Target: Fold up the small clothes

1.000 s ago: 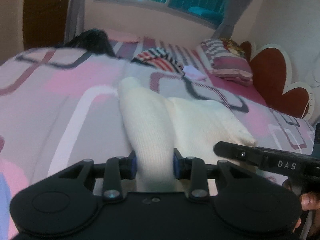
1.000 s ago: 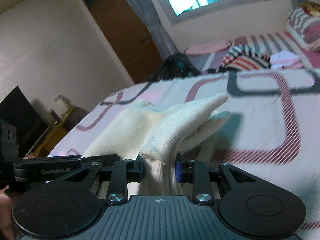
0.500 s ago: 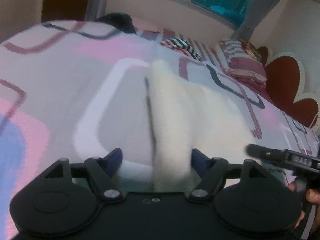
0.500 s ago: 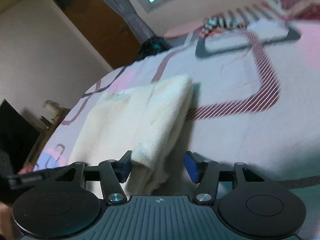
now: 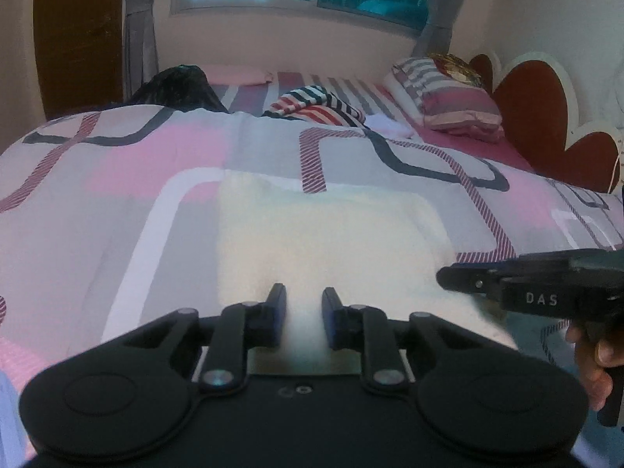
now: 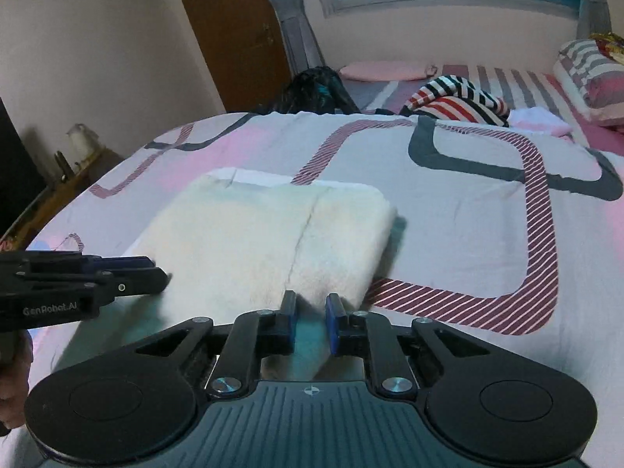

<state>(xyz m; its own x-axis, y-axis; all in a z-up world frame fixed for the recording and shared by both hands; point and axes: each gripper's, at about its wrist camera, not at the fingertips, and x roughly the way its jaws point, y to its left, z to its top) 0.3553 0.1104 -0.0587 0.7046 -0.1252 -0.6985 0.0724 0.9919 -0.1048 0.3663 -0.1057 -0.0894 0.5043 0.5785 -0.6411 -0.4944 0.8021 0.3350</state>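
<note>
A cream knitted garment [image 5: 323, 241] lies folded flat in a rectangle on the patterned bedspread [image 5: 117, 179]; it also shows in the right wrist view [image 6: 265, 234]. My left gripper [image 5: 303, 314] is over the garment's near edge, jaws a narrow gap apart, holding nothing. My right gripper [image 6: 311, 314] sits just off the garment's near right corner, jaws a narrow gap apart, empty. Each gripper shows in the other's view: the right gripper [image 5: 460, 279] and the left gripper [image 6: 154, 275].
A striped garment [image 5: 316, 103], a black bundle [image 5: 175, 87] and a small white cloth [image 5: 390, 123] lie at the far side of the bed. Striped pillows [image 5: 448, 97] and a red headboard [image 5: 546, 109] are on the right. A wooden door [image 6: 234, 27] stands far left.
Both grippers let go of the cream garment and drew back toward its near edge. The garment, lifted one second ago, now lies flat and folded on the bed.
</note>
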